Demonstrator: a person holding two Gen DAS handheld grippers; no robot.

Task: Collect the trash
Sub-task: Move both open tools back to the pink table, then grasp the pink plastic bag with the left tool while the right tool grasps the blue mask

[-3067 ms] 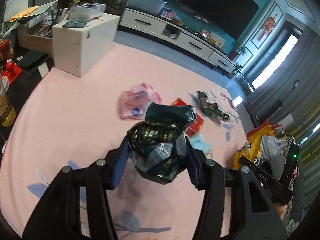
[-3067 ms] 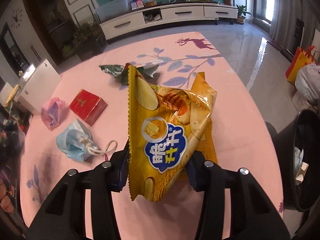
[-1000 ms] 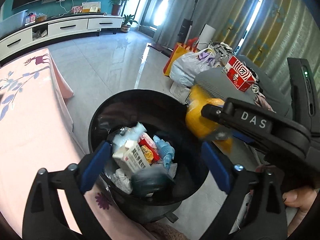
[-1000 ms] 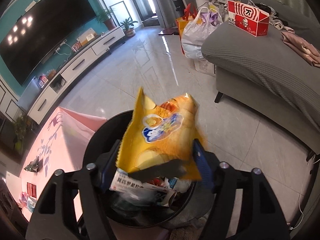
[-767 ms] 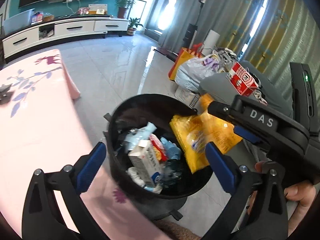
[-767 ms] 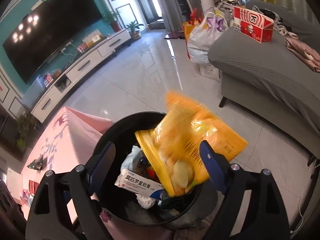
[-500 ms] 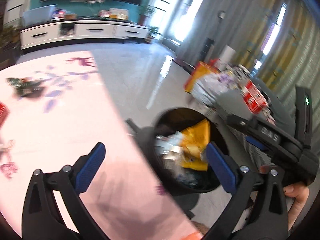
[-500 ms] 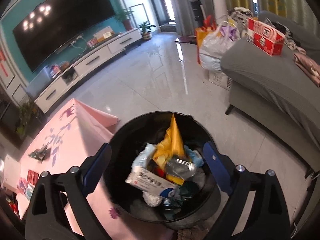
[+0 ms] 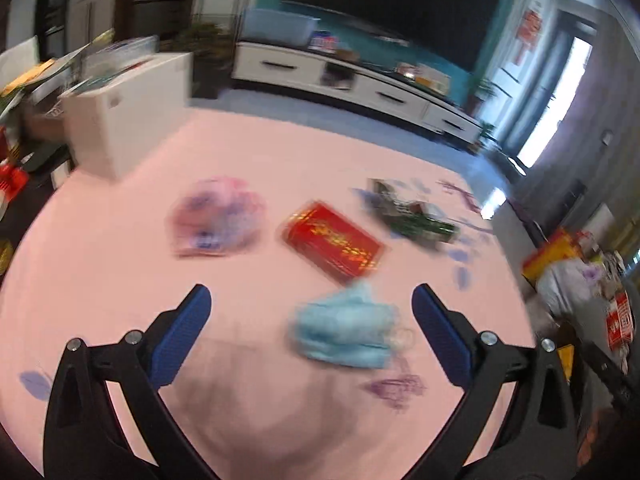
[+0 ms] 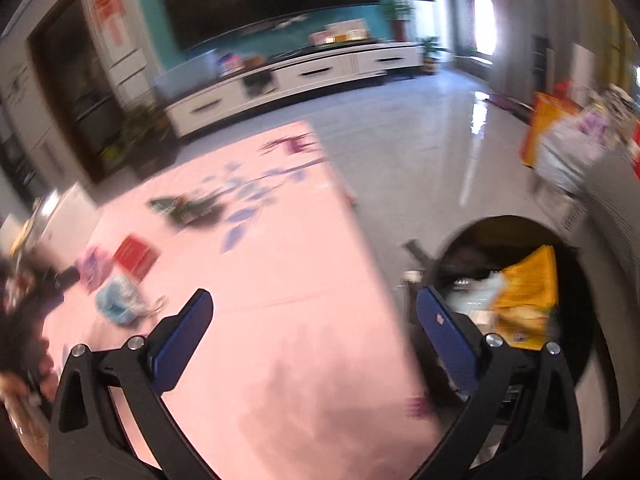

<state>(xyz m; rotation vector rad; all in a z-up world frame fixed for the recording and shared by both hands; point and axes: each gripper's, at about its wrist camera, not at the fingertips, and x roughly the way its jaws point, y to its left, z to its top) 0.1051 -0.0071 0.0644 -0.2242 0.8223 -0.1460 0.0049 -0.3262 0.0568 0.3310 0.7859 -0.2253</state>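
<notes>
My left gripper (image 9: pixel 310 300) is open and empty above the pink table (image 9: pixel 120 280). A crumpled blue face mask (image 9: pixel 346 330) lies just ahead between its jaws. Beyond it lie a red packet (image 9: pixel 334 236), a pink wrapper (image 9: pixel 216 216) and a dark green wrapper (image 9: pixel 412 214). My right gripper (image 10: pixel 314 308) is open and empty over the table's right edge. The black trash bin (image 10: pixel 576 240) stands to its right on the floor, holding the yellow chip bag (image 10: pixel 528 296) and other trash. The mask (image 10: pixel 116 304), the red packet (image 10: pixel 134 256) and the green wrapper (image 10: pixel 184 208) show far left.
A white box (image 9: pixel 120 108) stands on the table's far left corner. A TV cabinet (image 9: pixel 352 84) lines the far wall. Bags (image 10: pixel 560 140) and a grey sofa (image 10: pixel 616 208) stand on the right, past the bin. Both views are motion-blurred.
Both grippers let go of their trash into the bin, the left its dark wrapper and the right the yellow chip bag. Both have since swung left, back over the table.
</notes>
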